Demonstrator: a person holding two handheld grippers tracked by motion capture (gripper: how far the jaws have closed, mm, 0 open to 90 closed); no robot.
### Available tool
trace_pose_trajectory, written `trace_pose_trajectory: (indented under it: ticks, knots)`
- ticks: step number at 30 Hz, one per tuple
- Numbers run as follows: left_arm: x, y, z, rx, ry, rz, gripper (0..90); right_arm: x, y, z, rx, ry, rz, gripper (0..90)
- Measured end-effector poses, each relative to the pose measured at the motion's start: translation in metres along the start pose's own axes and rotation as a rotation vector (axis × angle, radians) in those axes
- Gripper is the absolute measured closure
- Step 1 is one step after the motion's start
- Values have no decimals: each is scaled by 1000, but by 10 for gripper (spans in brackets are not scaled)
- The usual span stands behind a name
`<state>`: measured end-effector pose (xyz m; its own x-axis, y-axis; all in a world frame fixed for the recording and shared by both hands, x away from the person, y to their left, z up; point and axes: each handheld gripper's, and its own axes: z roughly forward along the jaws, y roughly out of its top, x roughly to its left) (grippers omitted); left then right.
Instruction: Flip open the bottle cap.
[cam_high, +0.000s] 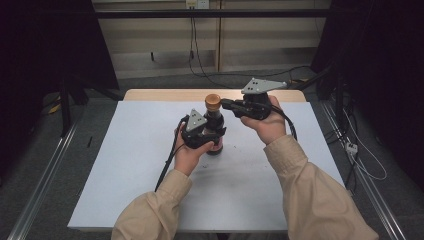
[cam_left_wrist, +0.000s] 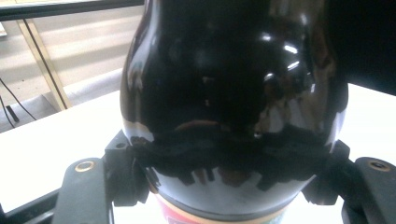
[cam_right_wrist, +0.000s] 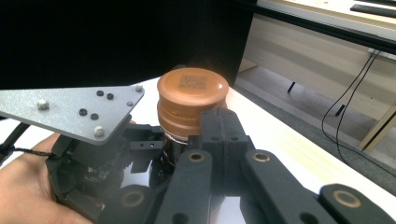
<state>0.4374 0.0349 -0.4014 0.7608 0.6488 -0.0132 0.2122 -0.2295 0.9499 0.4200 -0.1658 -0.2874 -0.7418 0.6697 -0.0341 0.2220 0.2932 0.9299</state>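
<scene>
The left gripper (cam_high: 210, 134) is clamped around the belly of a glossy dark bottle (cam_left_wrist: 233, 93) standing upright on the tabletop (cam_high: 125, 165), while the right gripper (cam_high: 226, 104), jaws closed together, sits just beside the brown cap (cam_right_wrist: 192, 100). The glassy, slick body likely needs a firm hold low down, the ridged cap being the better purchase for twisting. The pale tabletop stands in a dim room with cables (cam_high: 192, 45) at a wall behind.

Beige long sleeves (cam_high: 320, 190) on both forearms. Black two-fingered left gripper (cam_high: 202, 134) topped by a grey three-cornered plate with dark screws, black cable trailing. Black right gripper (cam_high: 226, 104), same grey plate, brass-ringed link pivots.
</scene>
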Motion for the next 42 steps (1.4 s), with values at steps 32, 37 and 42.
trace_pose_trajectory:
  ticks: [32,37,42]
  knots:
    - [-8,6,3,65,48,14,310,21,67,-28,-147,-1,-98,900]
    - [-6,4,3,48,32,4,309,-1,23,-25,-116,-10,11,900]
    - [-3,3,1,48,23,-1,308,-10,0,-20,-96,-14,43,900]
